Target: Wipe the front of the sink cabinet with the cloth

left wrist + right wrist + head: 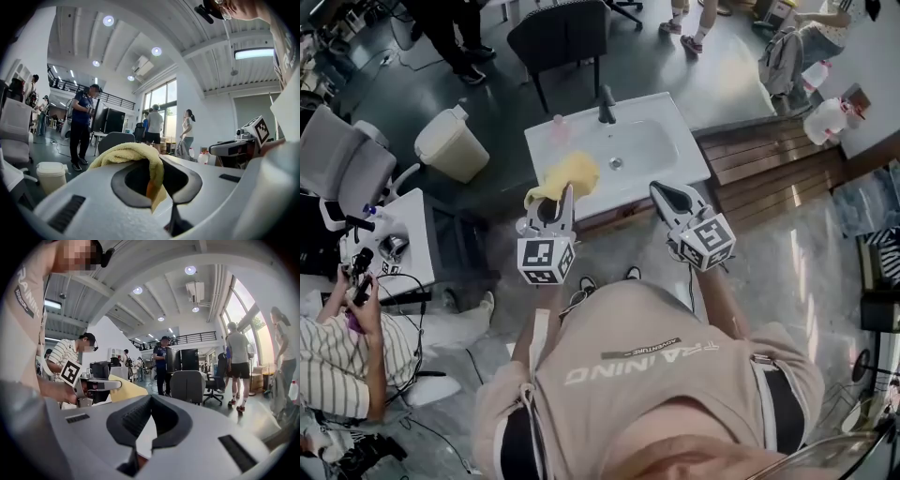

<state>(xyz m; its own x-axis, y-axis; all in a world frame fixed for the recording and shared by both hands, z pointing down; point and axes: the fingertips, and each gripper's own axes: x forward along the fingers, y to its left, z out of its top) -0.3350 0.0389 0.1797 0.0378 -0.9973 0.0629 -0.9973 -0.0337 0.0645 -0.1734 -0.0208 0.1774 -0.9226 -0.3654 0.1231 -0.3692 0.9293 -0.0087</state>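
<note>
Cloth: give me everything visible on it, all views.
The cloth is pale yellow and looks like soft terry fabric. It is bunched and folded, not spread out. The left hand-held gripper has its jaws shut on one fold. In that gripper's view the cloth humps over the jaw tips and a flap hangs down between the pads. In the head view it shows over the front left corner of the sink; whether it touches the sink cannot be told.
</note>
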